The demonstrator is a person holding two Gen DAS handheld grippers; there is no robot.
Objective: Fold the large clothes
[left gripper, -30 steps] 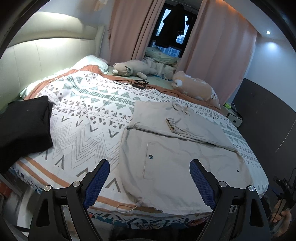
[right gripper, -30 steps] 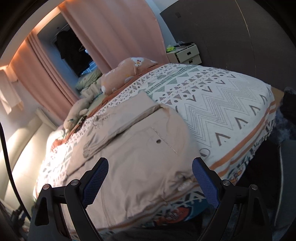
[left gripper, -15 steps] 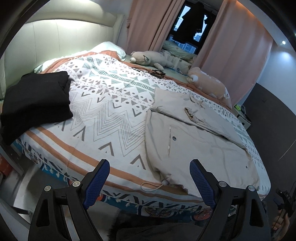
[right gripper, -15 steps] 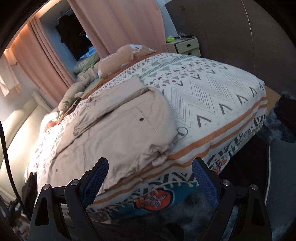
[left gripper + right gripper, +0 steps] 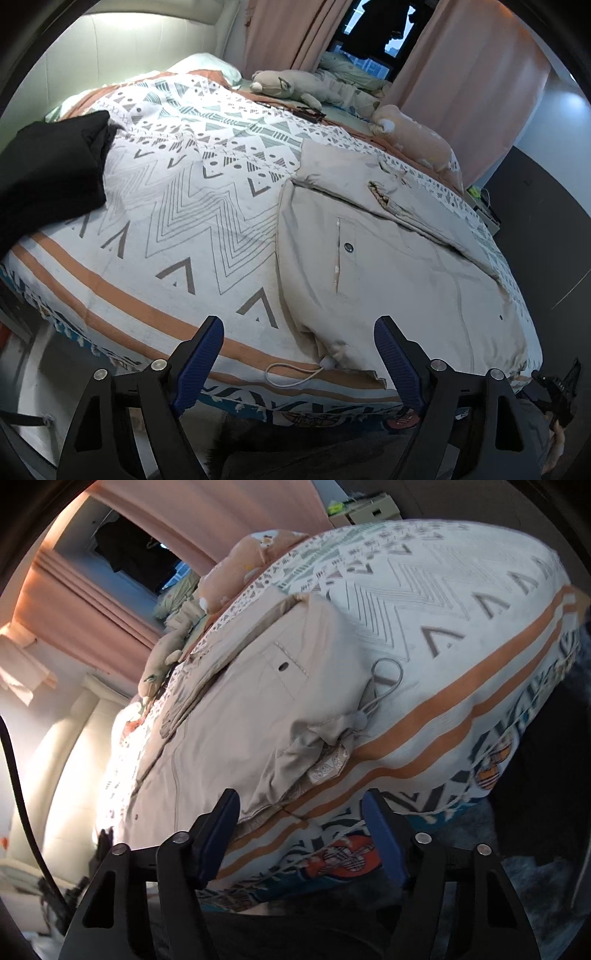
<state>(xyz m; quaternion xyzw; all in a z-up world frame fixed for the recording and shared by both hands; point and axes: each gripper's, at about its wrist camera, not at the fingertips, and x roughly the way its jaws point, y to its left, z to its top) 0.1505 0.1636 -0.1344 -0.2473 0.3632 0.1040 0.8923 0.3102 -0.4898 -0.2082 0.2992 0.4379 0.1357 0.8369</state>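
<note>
Fingers of the left gripper (image 5: 301, 363) now bracket the beige jacket (image 5: 399, 266)'s hem corner, closing, not yet pinching; the right gripper (image 5: 301, 832), likewise lowered and closing, frames the opposite corner: the hem-lifting fold looks imminent

The beige jacket (image 5: 399, 280) is matt woven cloth (a metal snap shines), lying on a soft printed quilt (image 5: 192, 206).

Dim room, warm glow at headboard (image 5: 122, 40), fisheye-bent dark edges, right view slightly blurred
</note>
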